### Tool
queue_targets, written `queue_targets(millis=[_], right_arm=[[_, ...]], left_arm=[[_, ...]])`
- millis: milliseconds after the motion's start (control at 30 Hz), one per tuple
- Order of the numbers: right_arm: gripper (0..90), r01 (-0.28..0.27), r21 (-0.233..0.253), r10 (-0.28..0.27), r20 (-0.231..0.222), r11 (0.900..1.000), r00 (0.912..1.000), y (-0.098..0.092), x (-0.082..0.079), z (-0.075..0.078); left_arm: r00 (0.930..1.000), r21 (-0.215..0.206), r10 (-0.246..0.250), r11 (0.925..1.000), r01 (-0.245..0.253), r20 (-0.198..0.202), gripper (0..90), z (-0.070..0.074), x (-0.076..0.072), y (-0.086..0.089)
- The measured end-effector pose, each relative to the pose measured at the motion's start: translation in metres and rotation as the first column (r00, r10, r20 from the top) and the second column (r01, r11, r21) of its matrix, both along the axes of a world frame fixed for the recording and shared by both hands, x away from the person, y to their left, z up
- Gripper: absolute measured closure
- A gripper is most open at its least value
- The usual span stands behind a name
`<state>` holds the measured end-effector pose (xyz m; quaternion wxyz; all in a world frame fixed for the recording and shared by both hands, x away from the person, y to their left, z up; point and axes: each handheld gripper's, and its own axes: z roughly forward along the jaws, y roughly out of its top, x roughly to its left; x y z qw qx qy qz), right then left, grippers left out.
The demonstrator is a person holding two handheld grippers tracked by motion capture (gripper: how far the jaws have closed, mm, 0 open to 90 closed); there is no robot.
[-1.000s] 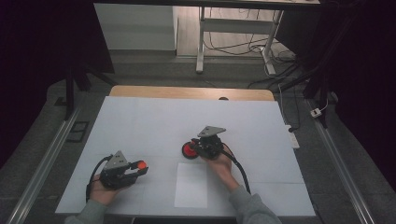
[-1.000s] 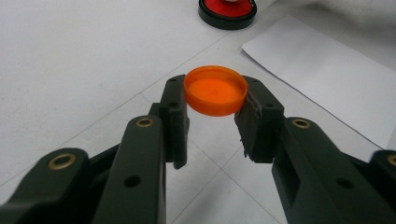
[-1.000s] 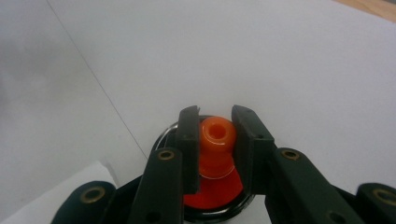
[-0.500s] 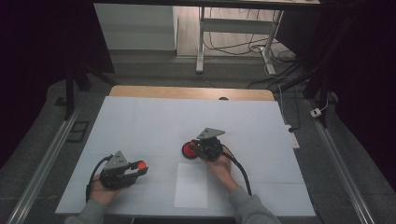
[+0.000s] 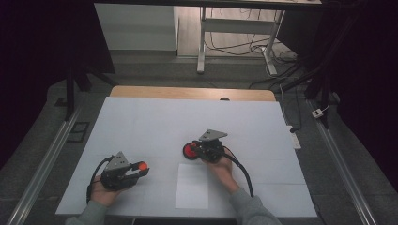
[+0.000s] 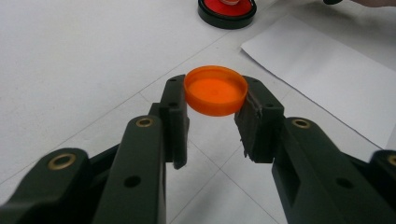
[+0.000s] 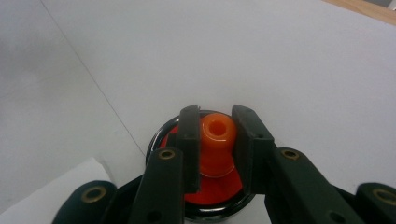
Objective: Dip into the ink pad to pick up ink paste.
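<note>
White table [image 5: 155, 122]: left claw [image 6: 215, 105] clamps orange cap [image 6: 215, 90]; right claw [image 7: 215, 140] pinches orange knob [image 7: 217, 135].

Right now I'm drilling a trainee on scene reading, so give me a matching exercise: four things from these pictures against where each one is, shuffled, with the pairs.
Things:
1. orange cap
2. orange stamp
3. round black-rimmed red pad
4. white paper sheet

Places:
A. flat on the table, between the two hands
B. clamped by the right gripper
C. under the stamp
D. clamped by the left gripper

Pairs: 1-D, 2-B, 3-C, 4-A
</note>
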<state>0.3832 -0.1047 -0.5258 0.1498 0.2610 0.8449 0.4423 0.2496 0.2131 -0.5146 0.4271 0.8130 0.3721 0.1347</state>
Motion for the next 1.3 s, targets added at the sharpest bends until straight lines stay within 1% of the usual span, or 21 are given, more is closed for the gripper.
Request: queue_targets(millis=[233, 367, 400, 433, 467, 533, 633, 700, 833, 1000, 1067, 1233, 1300], right_arm=[[72.6, 0.001, -0.001, -0.001, 0.001, 1.0, 1.0, 0.0, 0.0, 0.0], [72.3, 0.002, 0.016, -0.001, -0.031, 1.0, 0.9995, -0.001, 0.003, 0.003], [72.3, 0.0, 0.051, 0.002, -0.03, 0.999, 0.9995, -0.003, 0.002, 0.004], [72.3, 0.003, 0.078, -0.001, -0.029, 0.997, 0.9996, -0.005, 0.002, 0.008], [72.4, 0.006, 0.099, -0.004, -0.018, 0.995, 0.9998, -0.006, 0.001, 0.012], [72.4, -0.001, 0.113, 0.001, -0.003, 0.994, 1.0, -0.006, -0.001, 0.02], [72.4, -0.011, 0.114, 0.011, 0.003, 0.993, 0.9999, -0.006, -0.003, 0.024], [72.4, -0.015, 0.115, 0.015, 0.003, 0.993, 0.9999, -0.005, -0.003, 0.024], [72.4, -0.021, 0.098, 0.021, 0.001, 0.995, 0.9998, -0.005, -0.003, 0.022], [72.4, -0.022, 0.089, 0.022, -0.001, 0.996, 0.9998, -0.004, -0.002, 0.02], [72.4, -0.024, 0.077, 0.024, 0.001, 0.997, 0.9997, -0.003, -0.002, 0.02], [72.3, -0.021, 0.072, 0.021, 0.001, 0.997, 0.9998, -0.002, -0.002, 0.019], [72.4, -0.022, 0.058, 0.022, 0.001, 0.998, 0.9998, -0.001, -0.002, 0.018]], left_arm=[[1.0, 0.001, 0.0, 1.0, 0.0, -0.002, 64.8, 0.0, 0.0, 0.0], [1.0, -0.002, 0.002, 1.0, -0.002, 0.0, 64.8, 0.0, 0.001, 0.0], [1.0, -0.003, 0.002, 1.0, -0.002, 0.001, 64.8, 0.0, 0.001, 0.0], [1.0, -0.005, 0.002, 1.0, -0.002, 0.0, 64.8, 0.0, 0.001, 0.0], [1.0, -0.005, 0.001, 1.0, -0.001, -0.001, 64.8, 0.0, 0.001, 0.001], [1.0, -0.005, 0.001, 1.0, -0.001, -0.001, 64.8, 0.0, 0.001, 0.001], [1.0, -0.005, 0.002, 1.0, -0.002, 0.001, 64.8, 0.0, 0.0, 0.0], [1.0, -0.008, 0.001, 1.0, -0.001, 0.001, 64.8, 0.0, 0.0, 0.001], [1.0, -0.008, 0.002, 1.0, -0.002, 0.0, 64.8, 0.0, 0.001, 0.002], [1.0, -0.009, 0.001, 1.0, -0.001, 0.0, 64.7, 0.0, 0.001, 0.002], [1.0, -0.009, 0.0, 1.0, 0.0, 0.0, 64.8, 0.0, 0.001, 0.002], [1.0, -0.005, -0.002, 1.0, 0.002, -0.001, 64.7, 0.0, 0.001, 0.001], [1.0, -0.006, -0.001, 1.0, 0.001, -0.001, 64.7, 0.0, 0.001, 0.001]])
